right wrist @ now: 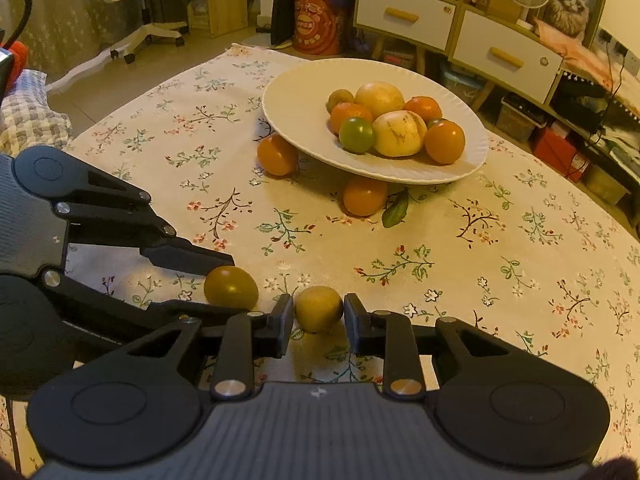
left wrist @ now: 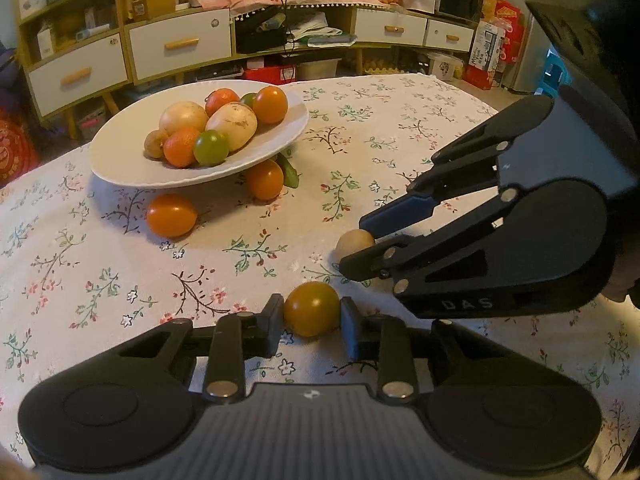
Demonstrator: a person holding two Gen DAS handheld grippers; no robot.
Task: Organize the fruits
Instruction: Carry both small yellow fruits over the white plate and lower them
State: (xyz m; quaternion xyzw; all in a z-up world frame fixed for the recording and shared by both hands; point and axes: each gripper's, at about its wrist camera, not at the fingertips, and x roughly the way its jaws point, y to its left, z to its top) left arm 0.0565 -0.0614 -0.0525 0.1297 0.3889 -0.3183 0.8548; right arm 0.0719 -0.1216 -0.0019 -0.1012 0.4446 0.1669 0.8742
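My left hand-held gripper [left wrist: 312, 312] pinched a brownish-orange fruit [left wrist: 311, 309] resting on the surface [left wrist: 400, 128]; my right hand-held gripper [right wrist: 319, 312] clamped a small tan fruit [right wrist: 319, 309] just beside it, near the heaped plate [right wrist: 304, 96].

Left gripper [left wrist: 312, 314]: I see matte black, a ribbed grey-black centre plate across the bottom of the frame, and a round disc housing at each lower corner.
Left linkage: black bars, silver round pivot pins, triangular cut-outs in the outer arms.
Left fingers [left wrist: 275, 322]: short dark blocks.
Right gripper [right wrist: 318, 314]: I see the same black build, with a small white mark at the plate's top edge.
Right body, right side of the left view: letters "DAS" embossed, one finger sleeved dark blue [left wrist: 400, 213].
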